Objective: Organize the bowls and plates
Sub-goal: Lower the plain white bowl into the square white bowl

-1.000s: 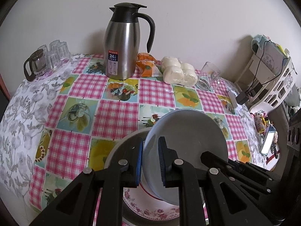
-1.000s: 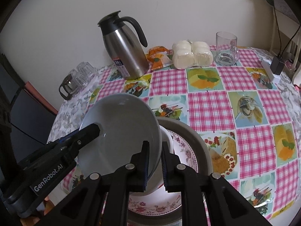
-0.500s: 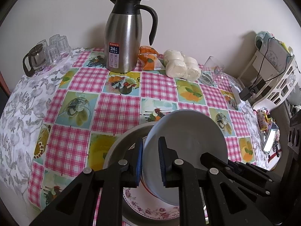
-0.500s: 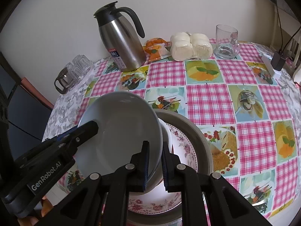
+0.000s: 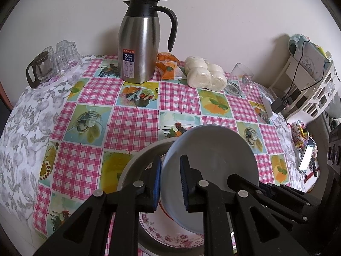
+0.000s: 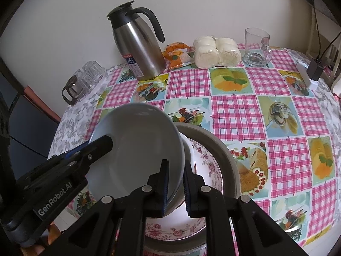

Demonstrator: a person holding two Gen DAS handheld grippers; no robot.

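Note:
A plain grey bowl (image 5: 213,155) hangs tilted over a stack of dishes, held at two sides. My left gripper (image 5: 170,170) is shut on its left rim. My right gripper (image 6: 175,175) is shut on the right rim of the same bowl (image 6: 138,145). Under it lies a pink floral plate (image 6: 206,162) inside a wide grey dish (image 6: 223,149), with a small white bowl (image 6: 188,151) partly hidden beneath the held one. The left gripper (image 6: 100,145) shows in the right wrist view, the right gripper (image 5: 266,187) in the left wrist view.
On the checked tablecloth (image 5: 132,125) at the back stand a steel thermos jug (image 5: 138,49), an orange snack bag (image 5: 168,66), wrapped white buns (image 5: 204,74) and a glass mug (image 5: 239,81). Small glasses and a glass pot (image 5: 51,64) sit far left. A charger (image 6: 313,72) lies at the right.

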